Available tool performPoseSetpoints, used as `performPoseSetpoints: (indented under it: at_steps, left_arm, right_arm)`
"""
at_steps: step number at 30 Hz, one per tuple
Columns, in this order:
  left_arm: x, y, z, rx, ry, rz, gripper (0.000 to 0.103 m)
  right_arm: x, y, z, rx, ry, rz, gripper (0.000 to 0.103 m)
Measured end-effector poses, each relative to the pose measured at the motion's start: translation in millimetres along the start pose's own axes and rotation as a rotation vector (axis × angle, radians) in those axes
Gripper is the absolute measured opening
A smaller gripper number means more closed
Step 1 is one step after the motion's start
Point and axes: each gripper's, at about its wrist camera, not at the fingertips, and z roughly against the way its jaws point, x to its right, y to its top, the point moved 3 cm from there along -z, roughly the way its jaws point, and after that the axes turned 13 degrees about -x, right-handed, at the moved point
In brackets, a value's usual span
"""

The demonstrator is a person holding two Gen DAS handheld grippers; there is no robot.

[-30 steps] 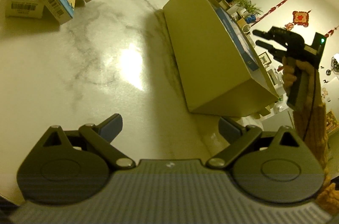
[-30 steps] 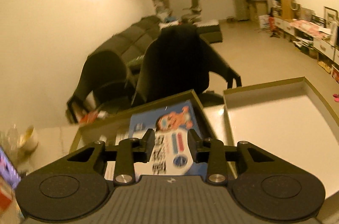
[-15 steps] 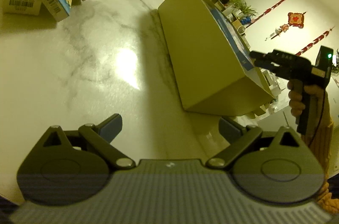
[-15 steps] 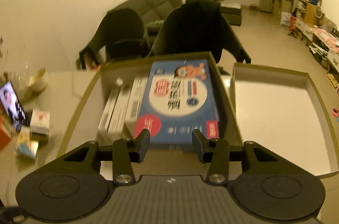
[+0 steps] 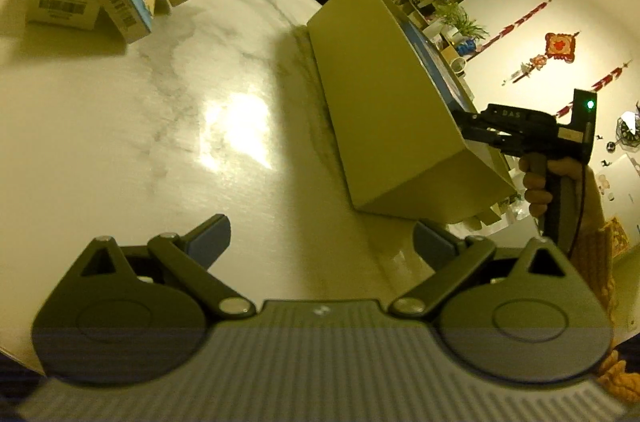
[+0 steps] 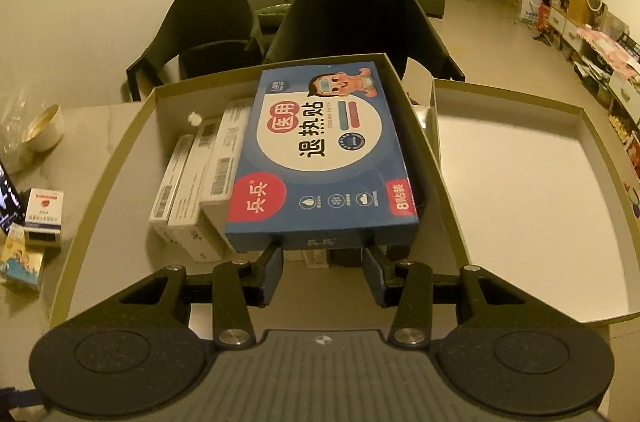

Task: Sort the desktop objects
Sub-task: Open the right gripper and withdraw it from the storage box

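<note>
right gripper: jaws just opened, part open, near end of blue cooling-patch box between pads, contact unclear | box lies atop white cartons in olive storage box | light, stiff card, glossy; pinch short end | left gripper: open, empty

My right gripper hangs over the near end of the open olive box, its jaws just opened and parted at the near edge of the blue cooling-patch box, not pressing it. That blue box lies tilted along the olive box's right wall, resting on white cartons beside it. The empty lid sits to the right. Small boxes stand near the table's left edge.
</note>
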Motion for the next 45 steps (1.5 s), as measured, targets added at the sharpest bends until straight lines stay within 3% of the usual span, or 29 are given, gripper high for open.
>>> performPoseSetpoints:
  at_steps: [13,20,37,45]
  left_arm:
    - [-2,0,2,-0.001,0.001,0.007,0.099]
    - [-7,4,8,0.020,0.022,0.017,0.101]
    - [-34,25,33,0.157,0.289,0.064,0.103]
    - [-36,40,47,0.235,0.375,0.045,0.103]
  right_arm:
    - [13,-2,3,0.003,-0.006,-0.023,0.048]
    - [14,-9,10,0.037,0.007,-0.030,0.053]
    - [-8,-56,54,0.228,0.135,-0.036,0.080]
    - [-18,-83,63,0.326,0.067,-0.019,0.085]
